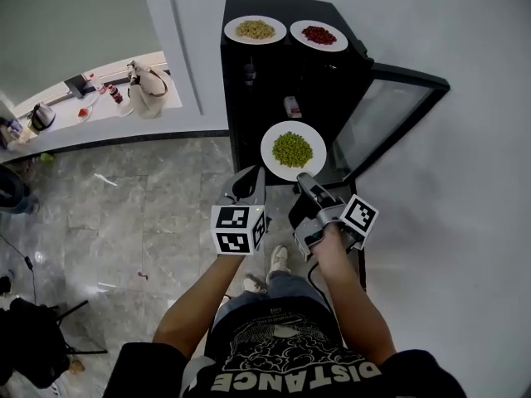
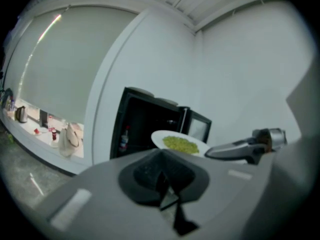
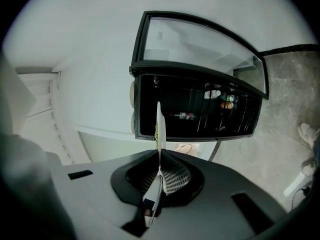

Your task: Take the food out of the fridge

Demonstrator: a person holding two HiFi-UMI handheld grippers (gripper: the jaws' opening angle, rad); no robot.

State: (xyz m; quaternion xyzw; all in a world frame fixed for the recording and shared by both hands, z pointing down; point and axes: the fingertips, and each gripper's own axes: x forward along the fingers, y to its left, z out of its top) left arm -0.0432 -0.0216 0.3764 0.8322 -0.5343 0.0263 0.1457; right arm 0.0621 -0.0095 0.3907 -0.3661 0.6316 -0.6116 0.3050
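The right gripper is clamped on the near rim of a round white plate carrying a heap of green food. In the right gripper view, the plate runs edge-on from the closed right gripper toward the fridge, with the rim seated between the 2 ribbed pads. The plate is held clear of the tall black fridge, in front of its open compartment and below its top edge in the head view. The fridge door with a glass panel stands open at the right. The left gripper is closed with nothing between its jaws; it sits just beside the lower-left rim of the plate, and contact with the rim cannot be determined. In the left gripper view, the plate lies ahead of the left gripper and slightly to the right, with the right gripper on its far right side. 2 more round white plates rest on top of the fridge: 1 with pale yellow food at the left and 1 with dark red food at the right. A bottle and a small white carton are visible inside the fridge. The fridge stands on a grey marble-pattern floor.
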